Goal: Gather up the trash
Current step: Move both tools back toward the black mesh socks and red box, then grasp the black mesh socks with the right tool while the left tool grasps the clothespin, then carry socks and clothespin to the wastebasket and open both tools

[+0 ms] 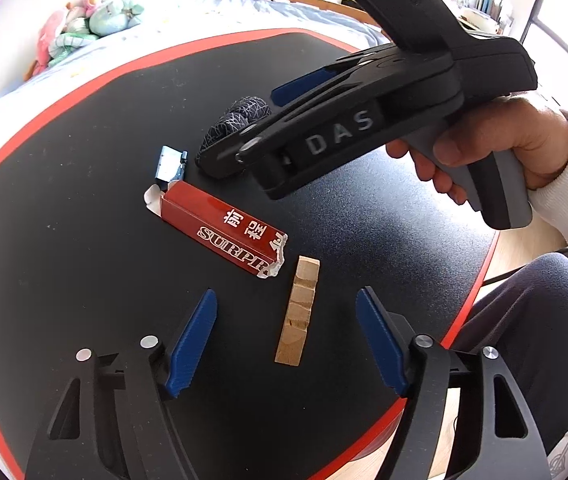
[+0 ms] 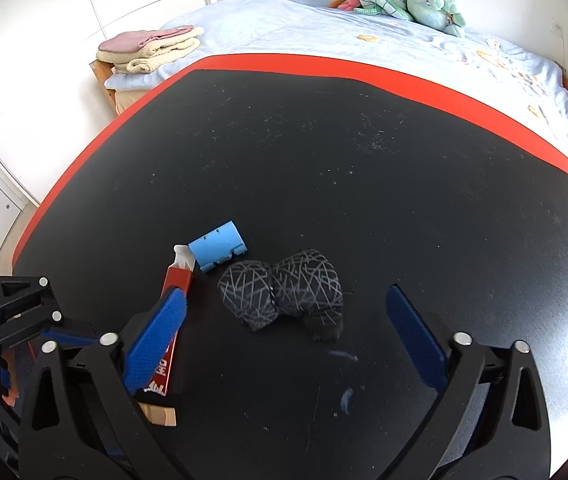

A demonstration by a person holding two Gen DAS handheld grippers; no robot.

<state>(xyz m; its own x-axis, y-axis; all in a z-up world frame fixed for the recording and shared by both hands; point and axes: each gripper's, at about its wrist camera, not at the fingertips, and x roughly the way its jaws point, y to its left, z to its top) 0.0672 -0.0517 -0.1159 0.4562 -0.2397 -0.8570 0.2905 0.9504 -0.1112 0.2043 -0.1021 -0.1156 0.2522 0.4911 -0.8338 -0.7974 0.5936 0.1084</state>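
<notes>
On the black table [image 2: 364, 184] with its red border, the red carton [image 1: 220, 228] lies flat, torn open at both ends, and everything else sits around it. Touching its far flap is a small blue plastic piece [image 2: 218, 251]. Just beyond that, the rolled dark patterned fabric bundle [image 2: 284, 292] rests on the tabletop. Off the carton's nearer torn end lies a notched wooden strip [image 1: 298, 312], close to it but apart.

The left gripper [image 1: 286, 332] hangs over the wooden strip, its blue-padded fingers [image 1: 194, 340] spread wide on either side with nothing between them. The right gripper [image 2: 288, 340], gripped in the person's hand [image 1: 488, 148], is aimed at the fabric bundle; its jaws stand wide apart and empty, the bundle lying just ahead of the tips. From the left wrist view the right fingers seem to hover low over the bundle, though contact is hard to judge.
</notes>
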